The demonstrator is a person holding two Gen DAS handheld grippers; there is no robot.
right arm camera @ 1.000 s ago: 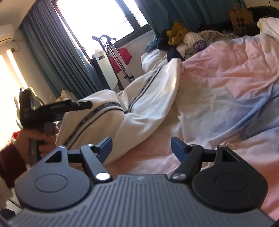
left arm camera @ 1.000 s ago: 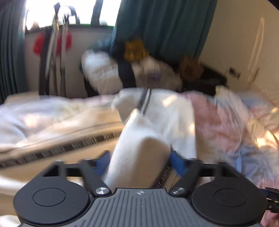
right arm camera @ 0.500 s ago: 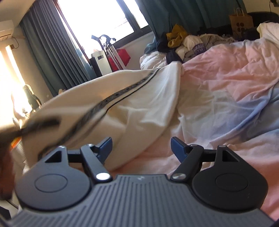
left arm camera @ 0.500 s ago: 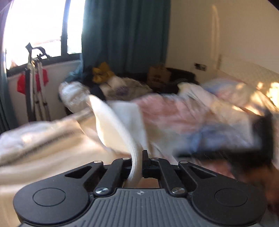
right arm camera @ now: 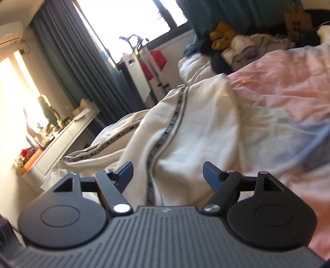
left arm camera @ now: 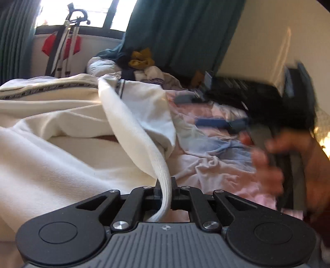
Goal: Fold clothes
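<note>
On the bed point(left arm camera: 216, 171), toward its near edge in the left wrist view, the left gripper point(left arm camera: 165, 186) is clamped on a thick ribbed hem of the cream garment point(left arm camera: 61, 160), its jaws drawn tight together with the band running out between them toward the camera. The grip on an edge rather than on the bulk suggests the cloth is being carried across to make a fold: a flap already stands lifted and arches over the rest of the garment, which spreads along the bed's left side with its dark patterned stripe point(left arm camera: 47, 89) showing. To the right, blurred, a hand point(left arm camera: 288, 160) holds the right gripper point(left arm camera: 218, 123) low over the crumpled pink and blue bedsheet.

In the right wrist view, the right gripper point(right arm camera: 168, 175) has its jaws wide apart with nothing pressed between them; the cream garment point(right arm camera: 196, 132) lies just beyond, stripe point(right arm camera: 165, 140) running toward the claw, probably the next place to take hold. Beyond the bed's far edge, a heap of clothes point(right arm camera: 231, 45) sits under a bright window point(right arm camera: 127, 18) with teal curtains point(right arm camera: 68, 68), and a cluttered shelf point(right arm camera: 61, 136) lines the left wall.
</note>
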